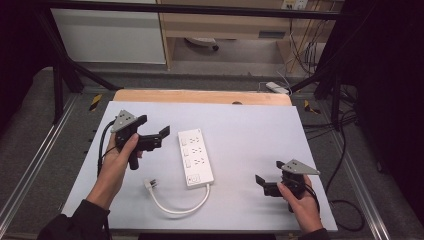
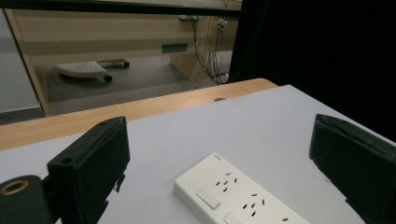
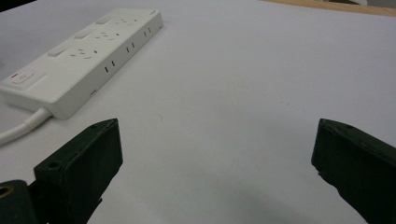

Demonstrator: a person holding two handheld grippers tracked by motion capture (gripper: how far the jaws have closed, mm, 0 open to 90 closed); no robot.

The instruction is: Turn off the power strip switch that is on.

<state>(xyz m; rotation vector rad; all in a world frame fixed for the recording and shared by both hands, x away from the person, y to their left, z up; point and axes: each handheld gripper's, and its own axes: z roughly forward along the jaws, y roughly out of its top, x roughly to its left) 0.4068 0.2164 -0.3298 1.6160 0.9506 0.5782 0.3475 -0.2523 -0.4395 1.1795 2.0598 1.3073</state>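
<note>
A white power strip (image 1: 195, 157) lies lengthwise in the middle of the white table surface (image 1: 250, 125). Its white cable (image 1: 185, 207) loops toward the front and ends in a plug (image 1: 151, 184). A hand holds my left gripper (image 1: 154, 126) open just left of the strip's far end, with nothing between its jaws. From the left gripper view, the strip (image 2: 238, 196) lies low between the open jaws of that gripper (image 2: 219, 154). My right gripper (image 1: 269, 172) stands open at the front right, apart from the strip. In the right gripper view, the strip (image 3: 88, 56) is at upper left, beyond this open gripper (image 3: 215, 154).
A wooden table edge (image 1: 200, 96) runs along the far side. Black frame bars (image 1: 65, 65) and metal rails (image 1: 30, 165) border the table. Loose cables (image 1: 345, 205) lie on the floor at right. A wooden cabinet (image 1: 225, 25) stands behind.
</note>
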